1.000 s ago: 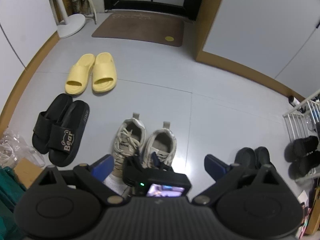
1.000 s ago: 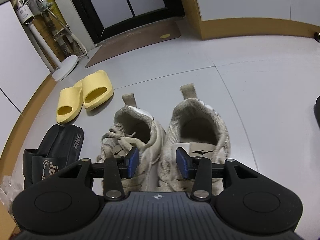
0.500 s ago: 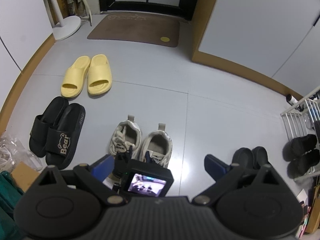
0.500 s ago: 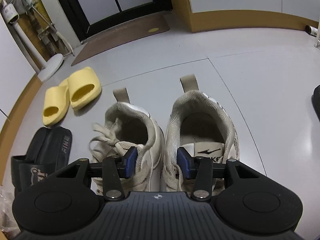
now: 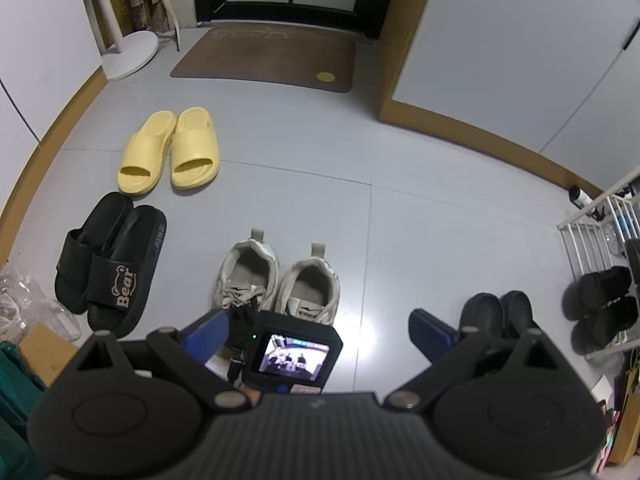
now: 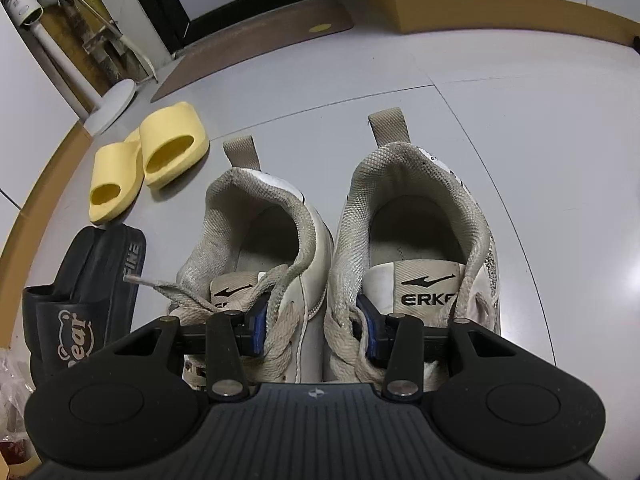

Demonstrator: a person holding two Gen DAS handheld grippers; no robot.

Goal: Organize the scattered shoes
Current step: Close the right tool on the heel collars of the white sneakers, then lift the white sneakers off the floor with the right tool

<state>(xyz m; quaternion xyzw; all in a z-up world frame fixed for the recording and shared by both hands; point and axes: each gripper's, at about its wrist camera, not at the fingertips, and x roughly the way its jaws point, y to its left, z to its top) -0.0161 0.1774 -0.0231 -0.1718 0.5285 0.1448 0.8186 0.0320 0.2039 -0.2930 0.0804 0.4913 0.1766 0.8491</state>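
On the grey floor, from the left: black "Bear" slippers beside the wall, yellow slides behind them, then the off-white sneakers side by side, heels toward the doormat. The right tongs reach down into the pair, one blue pad inside each shoe, clenched on the sneakers' two touching inner walls (laces drape over the left pad). The left tongs hang released above the floor. Further right sit dark clogs and a white rack.
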